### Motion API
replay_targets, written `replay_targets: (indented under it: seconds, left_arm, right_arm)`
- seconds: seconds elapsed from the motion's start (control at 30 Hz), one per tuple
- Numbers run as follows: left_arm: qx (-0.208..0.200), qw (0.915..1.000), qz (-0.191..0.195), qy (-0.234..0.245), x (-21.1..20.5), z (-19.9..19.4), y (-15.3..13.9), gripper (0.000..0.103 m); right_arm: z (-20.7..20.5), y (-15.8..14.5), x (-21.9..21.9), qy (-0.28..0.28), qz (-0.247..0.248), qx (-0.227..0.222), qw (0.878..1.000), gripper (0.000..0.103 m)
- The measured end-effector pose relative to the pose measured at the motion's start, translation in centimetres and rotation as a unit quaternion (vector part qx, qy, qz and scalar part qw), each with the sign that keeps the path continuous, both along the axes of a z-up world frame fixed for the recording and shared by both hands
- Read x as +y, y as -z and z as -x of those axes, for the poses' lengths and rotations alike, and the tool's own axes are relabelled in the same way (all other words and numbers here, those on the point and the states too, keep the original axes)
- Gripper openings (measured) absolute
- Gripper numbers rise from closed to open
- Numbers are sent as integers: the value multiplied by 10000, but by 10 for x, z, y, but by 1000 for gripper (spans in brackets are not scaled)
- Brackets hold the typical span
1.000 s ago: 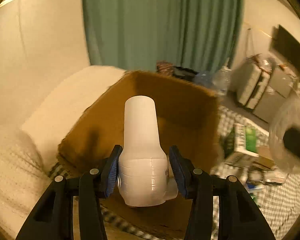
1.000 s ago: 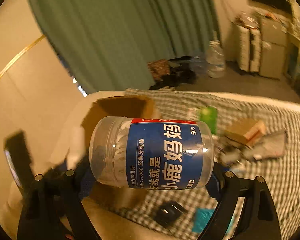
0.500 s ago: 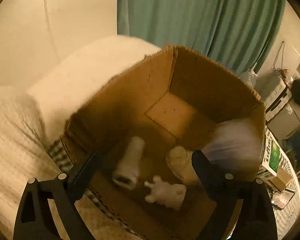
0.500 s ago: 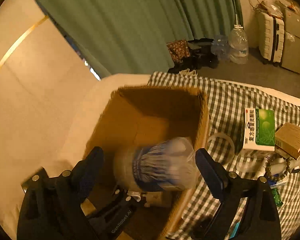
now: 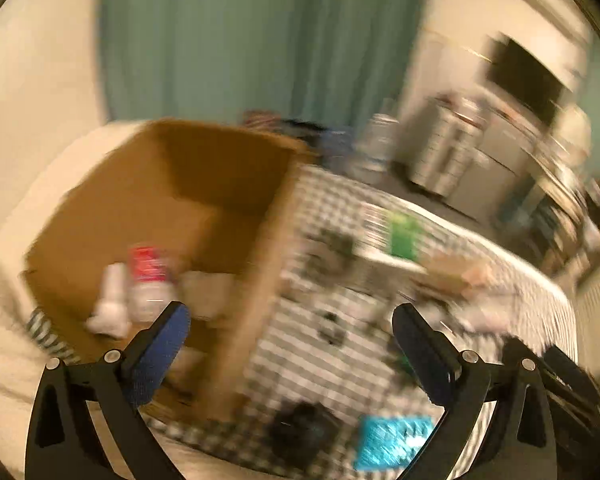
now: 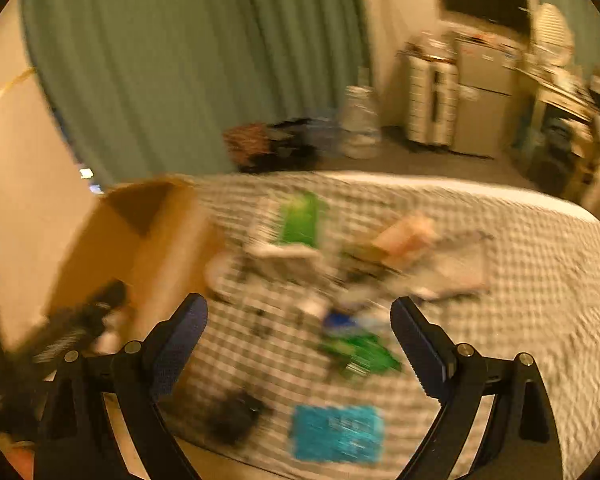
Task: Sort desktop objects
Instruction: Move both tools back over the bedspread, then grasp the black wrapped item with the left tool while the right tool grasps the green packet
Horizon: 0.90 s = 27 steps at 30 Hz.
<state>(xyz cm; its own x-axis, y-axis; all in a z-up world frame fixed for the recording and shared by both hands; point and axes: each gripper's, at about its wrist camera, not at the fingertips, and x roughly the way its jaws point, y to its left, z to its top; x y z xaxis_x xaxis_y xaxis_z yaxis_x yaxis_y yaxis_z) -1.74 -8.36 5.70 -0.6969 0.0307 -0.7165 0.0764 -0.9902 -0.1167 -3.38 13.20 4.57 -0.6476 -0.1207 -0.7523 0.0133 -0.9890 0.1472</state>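
Observation:
An open cardboard box [image 5: 172,208] stands at the left end of the checked cloth [image 5: 340,352]. Inside it lie a white bottle [image 5: 110,300] and a clear floss jar with a red lid [image 5: 148,276]. My left gripper [image 5: 291,316] hangs over the box's right wall, its jaws opening wide with nothing between them. My right gripper [image 6: 300,306] is open and empty above the loose items on the cloth, with the box [image 6: 152,240] to its left. Both views are blurred by motion.
On the cloth lie a green-and-white carton [image 6: 296,224], a small brown box [image 6: 404,236], a green packet [image 6: 360,354], a teal packet [image 6: 336,432] and a black object [image 6: 236,416]. Green curtains, cabinets and a water jug stand beyond.
The left gripper let go of the white bottle and the right gripper let go of the floss jar; both now lie in the box. Both grippers swung right, toward the cloth.

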Motion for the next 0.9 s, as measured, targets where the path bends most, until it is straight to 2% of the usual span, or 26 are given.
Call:
replay_targets:
  seconds: [0.1, 0.2, 0.27, 0.37, 0.43, 0.5, 0.57, 0.67, 0.77, 0.83, 0.9]
  left_arm:
    - [143, 9971, 686, 293, 37, -17, 13, 103]
    - [-240, 9875, 1452, 559, 63, -17, 49, 103]
    - [-487, 9820, 1618, 846, 74, -19, 73, 103]
    - [-898, 9757, 1706, 1041, 84, -16, 99, 103]
    - [-1177, 9752, 1617, 949, 78, -13, 113, 103]
    - [-1385, 9788, 1340, 691, 63, -8, 118, 103]
    - [-1488, 9833, 950, 440, 45, -5, 119, 103]
    - [-1848, 9814, 401, 321, 26, 2, 130, 103]
    - [-2052, 9777, 320, 312, 23, 5, 138, 103]
    - [-2119, 9757, 396, 402, 28, 5, 140, 103]
    - [-2212, 9727, 431, 551, 32, 6, 145, 95]
  right_arm:
    - [-12, 20, 31, 316, -119, -73, 9994, 92]
    - [-19, 43, 52, 360, -41, -447, 9983, 91]
    - [-19, 57, 63, 394, 121, -649, 9970, 91]
    - [-24, 58, 71, 434, 293, -700, 9962, 91]
    - [-24, 58, 72, 407, 396, -653, 9963, 91]
    - [-22, 60, 70, 373, 397, -647, 9964, 91]
    - [-18, 68, 64, 290, 353, -696, 9965, 91]
    - [-6, 86, 59, 190, 471, -869, 9949, 91]
    - [2, 96, 56, 171, 658, -963, 9930, 91]
    - [9, 102, 52, 112, 598, -986, 9933, 91]
    - [16, 109, 45, 57, 484, -1032, 9935, 91]
